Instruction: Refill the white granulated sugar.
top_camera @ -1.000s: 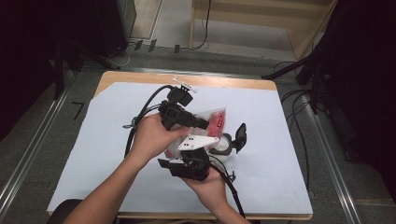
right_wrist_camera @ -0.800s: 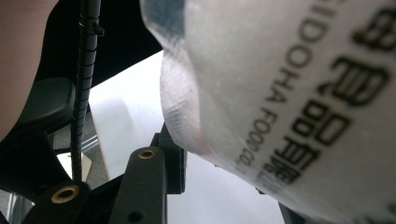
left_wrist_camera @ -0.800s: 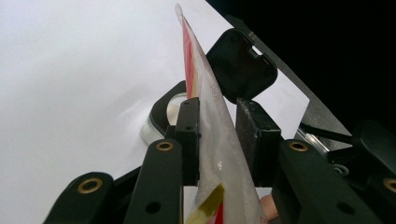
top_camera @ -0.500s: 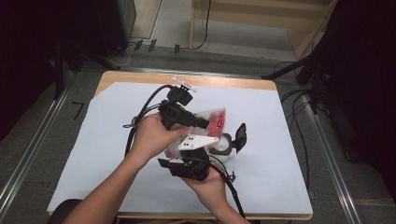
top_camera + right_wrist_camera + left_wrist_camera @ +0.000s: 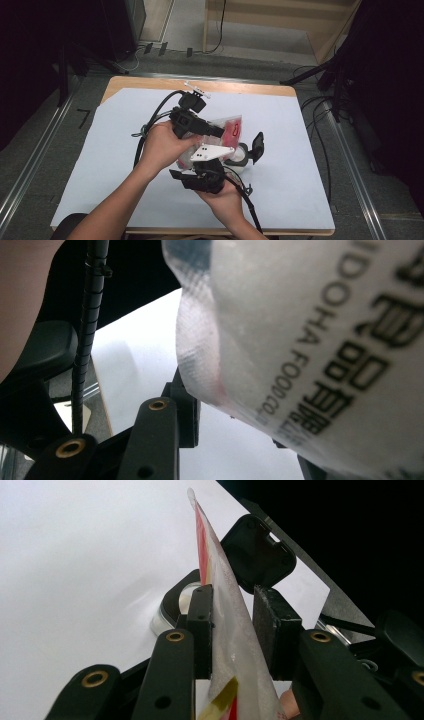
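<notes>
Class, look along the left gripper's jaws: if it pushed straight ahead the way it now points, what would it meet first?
Probably the round container with its open black lid, which stands just beyond the left gripper on the white sheet. Its jaws are already shut on the plastic packet. Depth is hard to judge.

Clear red-printed pouch (image 5: 227, 610) upright, edge-on, above table.

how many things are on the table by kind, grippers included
hand-held grippers: 2, left and right
plastic food packet: 1
container with open black flip lid: 1
white table cover: 1
total: 5
</notes>
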